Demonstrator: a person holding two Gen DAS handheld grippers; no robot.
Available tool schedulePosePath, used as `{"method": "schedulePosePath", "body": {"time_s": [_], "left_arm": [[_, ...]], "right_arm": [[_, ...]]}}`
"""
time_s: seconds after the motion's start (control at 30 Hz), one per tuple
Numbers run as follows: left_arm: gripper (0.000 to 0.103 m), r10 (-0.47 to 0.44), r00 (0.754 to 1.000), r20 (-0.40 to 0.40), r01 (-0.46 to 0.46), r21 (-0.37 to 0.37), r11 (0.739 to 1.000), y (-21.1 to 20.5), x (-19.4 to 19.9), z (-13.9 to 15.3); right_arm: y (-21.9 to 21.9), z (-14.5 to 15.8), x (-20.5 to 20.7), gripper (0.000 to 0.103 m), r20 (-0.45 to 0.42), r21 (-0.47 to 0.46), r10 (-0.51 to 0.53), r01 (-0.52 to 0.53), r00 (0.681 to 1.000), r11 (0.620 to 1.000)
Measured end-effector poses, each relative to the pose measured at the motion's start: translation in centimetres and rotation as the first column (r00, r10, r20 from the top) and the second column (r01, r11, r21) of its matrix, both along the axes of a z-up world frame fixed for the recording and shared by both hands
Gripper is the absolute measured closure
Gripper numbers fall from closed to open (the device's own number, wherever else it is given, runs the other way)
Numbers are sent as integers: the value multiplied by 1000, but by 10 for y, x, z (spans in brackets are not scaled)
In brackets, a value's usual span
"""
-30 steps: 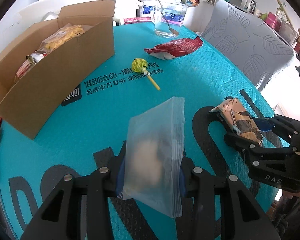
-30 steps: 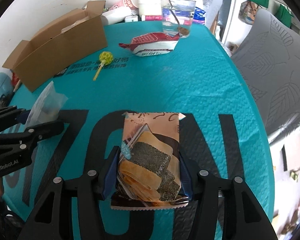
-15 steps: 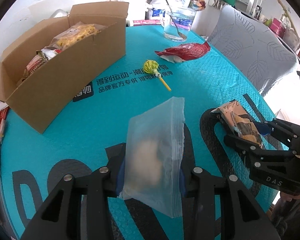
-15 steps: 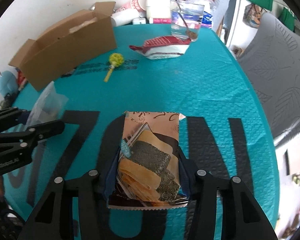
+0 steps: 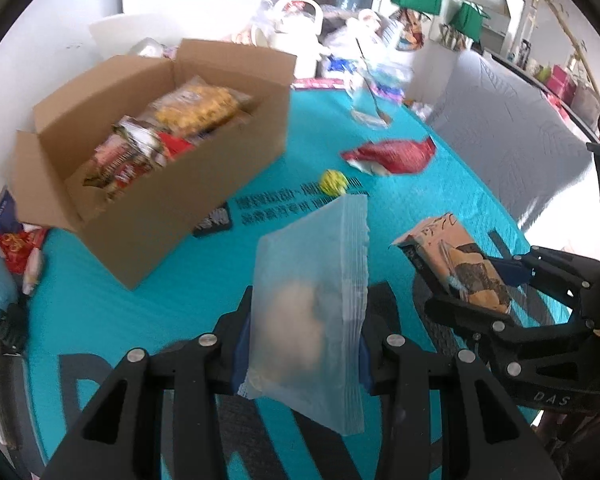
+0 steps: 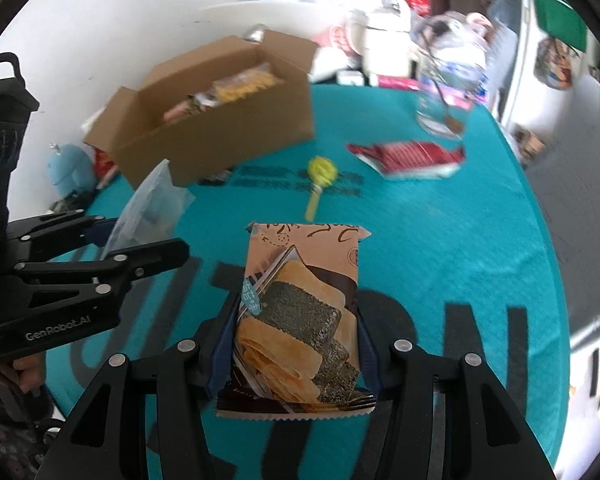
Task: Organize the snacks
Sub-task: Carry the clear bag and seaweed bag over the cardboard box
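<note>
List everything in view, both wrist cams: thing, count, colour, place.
cardboard box: 1, brown, open, table's far left, snack packs inside
frosted bag: 1, translucent, in left tongs
seaweed snack pack: 1, tan, in right tongs
red packet: 1, red and white, on table near glass
lollipop: 1, yellow, mid table
glass: 1, clear, spoon inside, far edge
table cover: 1, teal, black lettering
left tongs: 1, black, shut on bag
right tongs: 1, black, shut on pack
</note>
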State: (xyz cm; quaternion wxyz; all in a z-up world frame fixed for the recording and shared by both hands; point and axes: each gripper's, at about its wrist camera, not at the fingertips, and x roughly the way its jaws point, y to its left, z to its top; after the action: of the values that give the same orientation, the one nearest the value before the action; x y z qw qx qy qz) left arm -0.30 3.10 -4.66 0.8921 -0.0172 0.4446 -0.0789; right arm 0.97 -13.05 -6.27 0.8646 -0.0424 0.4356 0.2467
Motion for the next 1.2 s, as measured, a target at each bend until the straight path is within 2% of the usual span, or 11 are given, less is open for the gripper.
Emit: {"method": "schedulePosePath", "body": {"time_s": [0.43,0.67,0.9,1.2], "left_arm": [[62,82,979,186,-81,-13,997,35,14,61],[62,123,956,267,-120,-29,992,55,35,88],[62,151,922,356,-156,-13,988,74,65,117],[62,227,892,390,-248,3,969,102,115,129]], "right_arm": [[45,58,27,52,134,62,121,-130,984,990],[64,91,58,52,197,80,153,-171,968,982],[79,116,92,52,255,92,173,-202,951,975],[107,132,144,51,305,90,194,-231,932,969]]}}
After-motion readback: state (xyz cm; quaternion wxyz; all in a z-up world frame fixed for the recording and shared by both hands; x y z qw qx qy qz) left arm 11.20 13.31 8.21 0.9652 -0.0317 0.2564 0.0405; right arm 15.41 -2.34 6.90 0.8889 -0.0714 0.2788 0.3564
